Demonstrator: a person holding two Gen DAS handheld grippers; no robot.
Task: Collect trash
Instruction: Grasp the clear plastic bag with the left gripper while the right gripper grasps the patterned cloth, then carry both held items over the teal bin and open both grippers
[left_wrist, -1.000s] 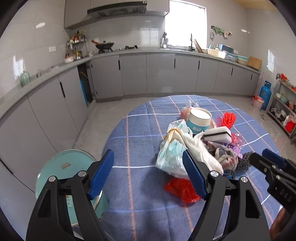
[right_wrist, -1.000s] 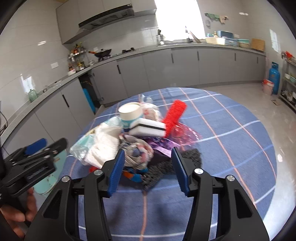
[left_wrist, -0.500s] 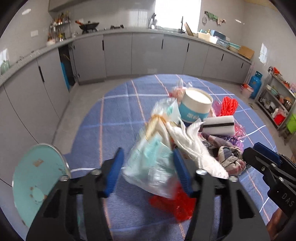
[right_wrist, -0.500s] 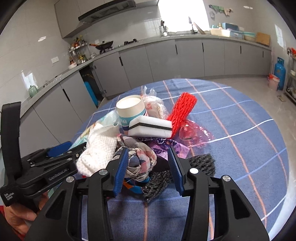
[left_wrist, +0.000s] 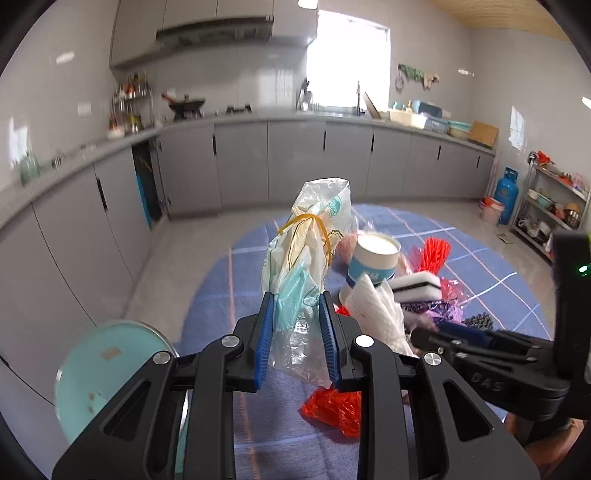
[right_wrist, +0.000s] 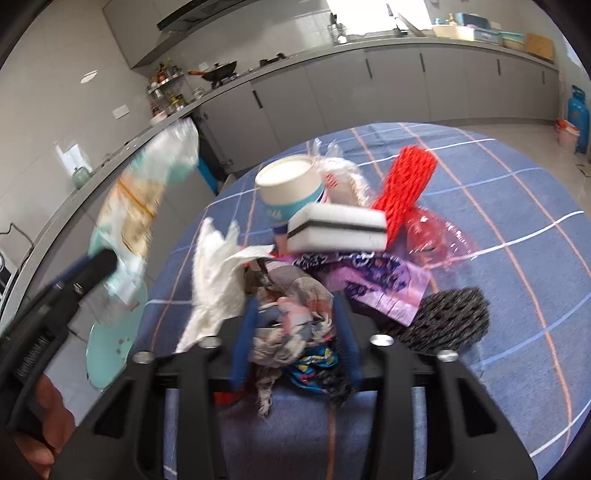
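— While the bag (left_wrist: 308, 258) is raised off the surface (left_wrist: 480, 258), how is it held?
— It is pinched by the closing left tool (left_wrist: 295, 317).
— And the right tool (right_wrist: 295, 332)?
— Its jaws are being closed on the cloth (right_wrist: 295, 317) in the pile.
— What could be lost?
— The slick bag could slip; neighbouring trash could be dragged by the cloth.

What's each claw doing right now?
Left claw: closing, pinching the clear plastic bag, lifted off the pile.
Right claw: closing around the patterned cloth.
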